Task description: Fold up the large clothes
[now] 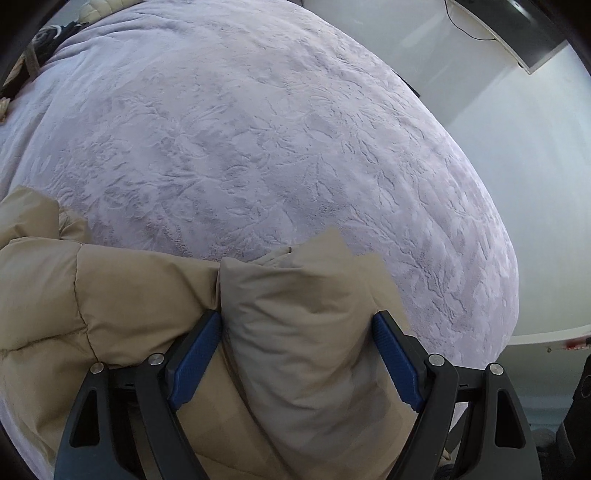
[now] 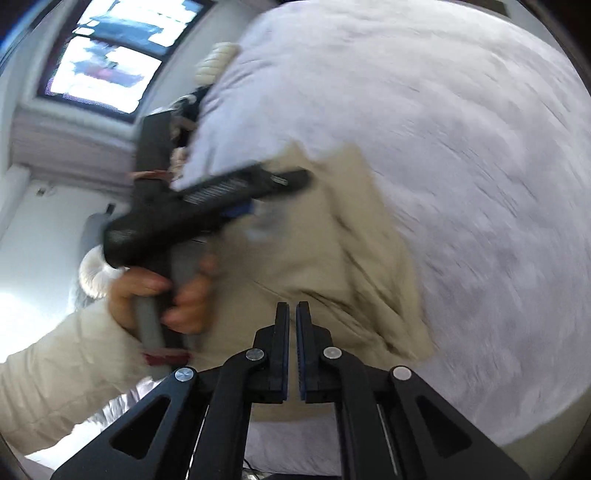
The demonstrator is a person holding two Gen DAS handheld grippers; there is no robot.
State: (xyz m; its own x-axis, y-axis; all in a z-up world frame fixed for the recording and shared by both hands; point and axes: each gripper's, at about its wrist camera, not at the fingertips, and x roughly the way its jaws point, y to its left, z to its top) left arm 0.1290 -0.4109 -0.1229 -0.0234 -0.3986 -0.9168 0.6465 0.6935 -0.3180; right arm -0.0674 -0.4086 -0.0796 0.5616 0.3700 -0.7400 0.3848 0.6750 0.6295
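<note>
A tan puffer jacket (image 1: 110,295) lies on the lilac plush bedspread (image 1: 258,129). My left gripper (image 1: 297,321) has its blue-padded jaws wide apart, closed around a thick puffed fold of the jacket (image 1: 303,314). In the right wrist view, which is motion-blurred, the jacket (image 2: 332,240) lies on the bedspread (image 2: 480,147), and the left gripper (image 2: 236,214) reaches onto it, held by a hand (image 2: 155,295) in a cream sleeve. My right gripper (image 2: 292,306) is shut and empty, above the jacket's near part.
Dark and cream clothes (image 1: 48,40) lie at the bed's far left corner. A white wall and a dark desk edge (image 1: 517,33) are right of the bed. A window (image 2: 107,59) and a pale floor are left in the right wrist view.
</note>
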